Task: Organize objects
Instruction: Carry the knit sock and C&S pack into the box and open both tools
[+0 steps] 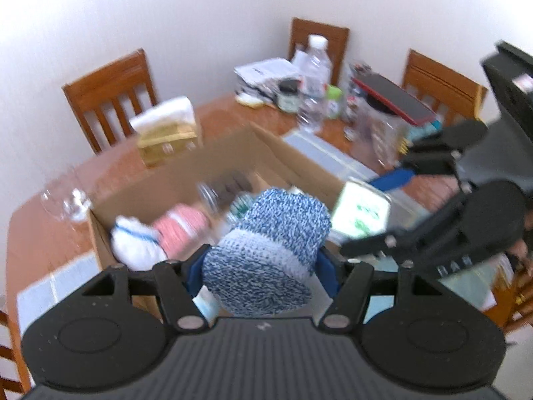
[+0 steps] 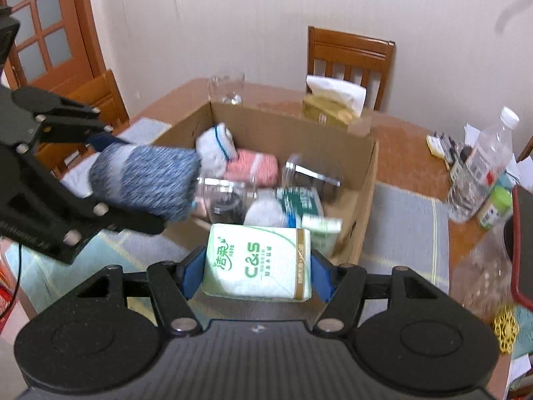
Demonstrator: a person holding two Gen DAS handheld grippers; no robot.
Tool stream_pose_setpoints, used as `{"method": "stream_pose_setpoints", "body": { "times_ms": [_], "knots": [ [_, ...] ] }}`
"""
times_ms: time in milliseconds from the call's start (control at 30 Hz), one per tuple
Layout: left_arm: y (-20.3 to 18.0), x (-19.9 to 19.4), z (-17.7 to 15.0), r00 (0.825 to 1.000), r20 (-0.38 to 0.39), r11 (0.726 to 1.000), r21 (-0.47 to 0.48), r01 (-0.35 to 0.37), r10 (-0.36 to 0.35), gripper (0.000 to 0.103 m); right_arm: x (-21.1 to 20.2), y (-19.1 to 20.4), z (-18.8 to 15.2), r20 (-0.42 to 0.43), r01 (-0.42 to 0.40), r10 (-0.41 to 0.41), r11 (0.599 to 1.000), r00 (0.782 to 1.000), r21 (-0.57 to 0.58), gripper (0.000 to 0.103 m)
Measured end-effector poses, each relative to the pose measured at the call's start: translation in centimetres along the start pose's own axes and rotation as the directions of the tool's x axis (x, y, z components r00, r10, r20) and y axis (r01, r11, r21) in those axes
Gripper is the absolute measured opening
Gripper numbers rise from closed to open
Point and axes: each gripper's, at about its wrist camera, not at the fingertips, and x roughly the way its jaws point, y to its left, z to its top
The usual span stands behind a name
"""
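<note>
My left gripper [image 1: 263, 266] is shut on a rolled blue-and-white knitted sock bundle [image 1: 266, 253], held above the open cardboard box [image 1: 186, 173]. The same bundle [image 2: 146, 180] shows at the left of the right wrist view, clamped in the left gripper [image 2: 133, 183]. My right gripper [image 2: 256, 273] is shut on a green-and-white tissue pack [image 2: 260, 263], above the box's near wall [image 2: 359, 206]. In the left wrist view that pack [image 1: 361, 211] hangs in the right gripper [image 1: 373, 210]. Inside the box lie a white sock roll [image 2: 216, 146], a pink roll [image 2: 253, 166] and glass jars [image 2: 226, 196].
The box stands on a wooden table [image 2: 406, 153] with a grey mat [image 2: 399, 226]. Wine glasses [image 1: 66, 203], a tissue box [image 1: 166, 133], a water bottle [image 1: 314, 76], jars and papers crowd the far side. Wooden chairs [image 1: 110, 96] ring the table.
</note>
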Motion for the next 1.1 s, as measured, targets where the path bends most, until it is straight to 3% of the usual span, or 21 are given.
{"method": "stream_pose_setpoints", "body": {
  "times_ms": [100, 333, 467, 533, 633, 833, 1100],
  "knots": [
    [1.5, 1.6, 1.5, 1.000, 0.022, 1.000, -0.011, -0.018, 0.018, 0.065, 0.6, -0.8, 1.4, 0.016, 0.001, -0.002, 1.000, 1.000, 0.014, 0.069],
    [5.6, 5.6, 2.7, 0.993, -0.034, 0.990, -0.075, -0.119, 0.117, 0.066, 3.0, -3.5, 4.3, 0.022, 0.005, -0.007, 0.997, 1.000, 0.082, 0.069],
    [7.5, 7.2, 2.3, 0.988, -0.059, 0.980, -0.129, -0.151, 0.145, 0.077, 4.3, -4.3, 5.6, 0.021, 0.018, -0.020, 0.996, 1.000, 0.085, 0.070],
    [7.8, 6.9, 1.9, 0.986, -0.055, 0.975, -0.151, -0.161, 0.155, 0.092, 4.8, -4.5, 5.9, 0.019, 0.020, -0.022, 0.996, 1.000, 0.084, 0.070],
    [7.8, 6.0, 1.4, 0.981, -0.002, 0.967, -0.166, -0.193, 0.195, 0.101, 5.6, -4.8, 6.6, 0.014, 0.018, -0.019, 0.996, 1.000, 0.082, 0.070],
    [7.3, 4.5, 1.1, 0.973, 0.048, 0.963, -0.165, -0.214, 0.224, 0.102, 7.1, -5.2, 8.0, 0.003, 0.014, -0.015, 0.996, 1.000, 0.090, 0.070],
    [6.9, 3.3, 0.5, 0.975, 0.025, 0.956, -0.201, -0.212, 0.221, 0.102, 9.8, -5.4, 10.4, -0.041, 0.018, -0.014, 0.993, 0.999, 0.114, 0.071]
  ]
}}
